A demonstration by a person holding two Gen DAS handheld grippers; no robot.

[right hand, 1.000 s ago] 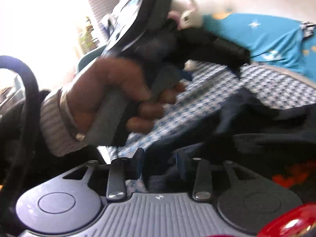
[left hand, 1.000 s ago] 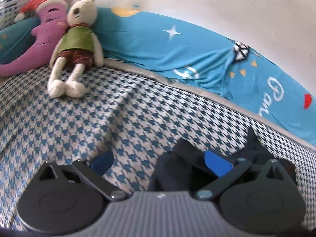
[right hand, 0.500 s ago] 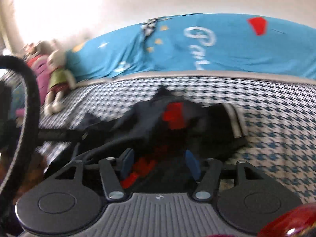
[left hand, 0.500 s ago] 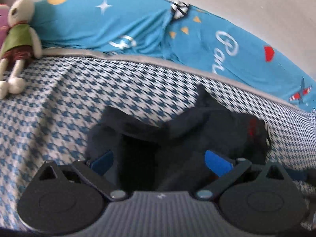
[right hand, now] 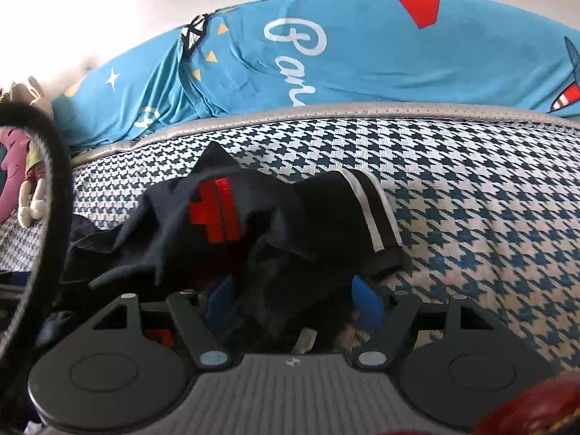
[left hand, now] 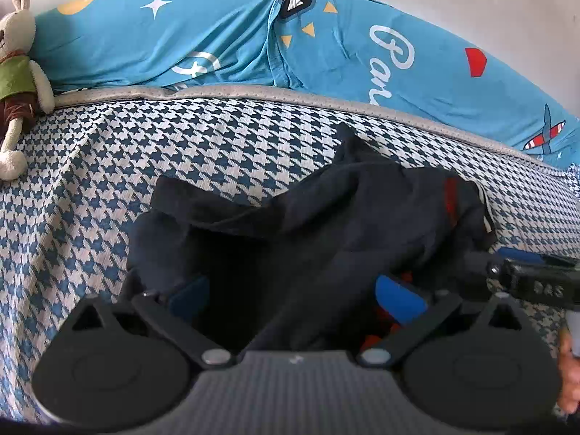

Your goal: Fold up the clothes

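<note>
Left wrist view: left gripper [left hand: 293,291] with jaws spread wide, blue pads clear of cloth, dark navy garment [left hand: 308,224] crumpled on houndstooth bed cover [left hand: 108,166] beneath and ahead of the jaws, blue printed sheet [left hand: 217,43] well beyond, plush rabbit [left hand: 16,72] far off to the left side, tip of the other tool entering beside the right-hand jaw. Right wrist view: right gripper [right hand: 293,297] with jaws opening, a fold of the same garment [right hand: 253,224] lying between them but not pinched, red print and white-striped cuff [right hand: 366,210] just ahead of the jaws.
</note>
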